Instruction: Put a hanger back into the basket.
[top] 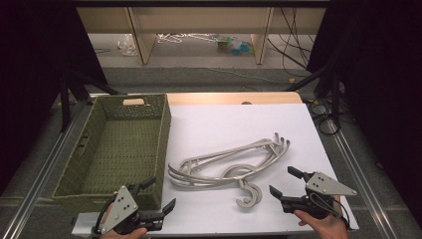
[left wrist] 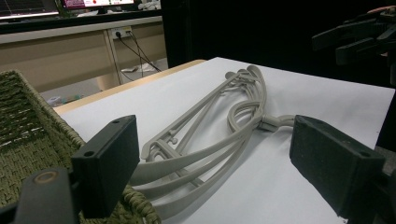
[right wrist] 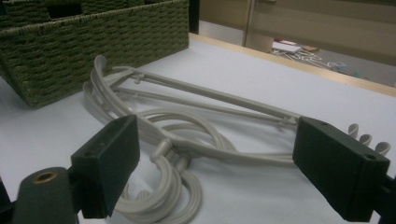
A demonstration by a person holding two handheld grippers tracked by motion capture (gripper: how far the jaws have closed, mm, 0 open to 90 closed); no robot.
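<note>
A stack of grey plastic hangers (top: pixel 199 181) lies flat on the white table (top: pixel 239 119), hooks toward the front edge. My left gripper (top: pixel 160 193) is open at the front left, beside the basket's near corner, with nothing between its jaws. My right gripper (top: pixel 282 180) is open at the front right, just right of the hooks and clear of them. In the left gripper view the hangers (left wrist: pixel 243 116) stretch away beyond the open gripper (left wrist: pixel 215 154). The right gripper view has the hangers (right wrist: pixel 201 98) and their hooks close ahead of the open gripper (right wrist: pixel 219 163).
A green woven basket (top: pixel 164 134) stands empty on the left of the table, touching the hangers' left ends; it also appears as the basket (left wrist: pixel 28 135) and the basket (right wrist: pixel 93 42). The other hand's gripper (left wrist: pixel 355 39) is at the far right.
</note>
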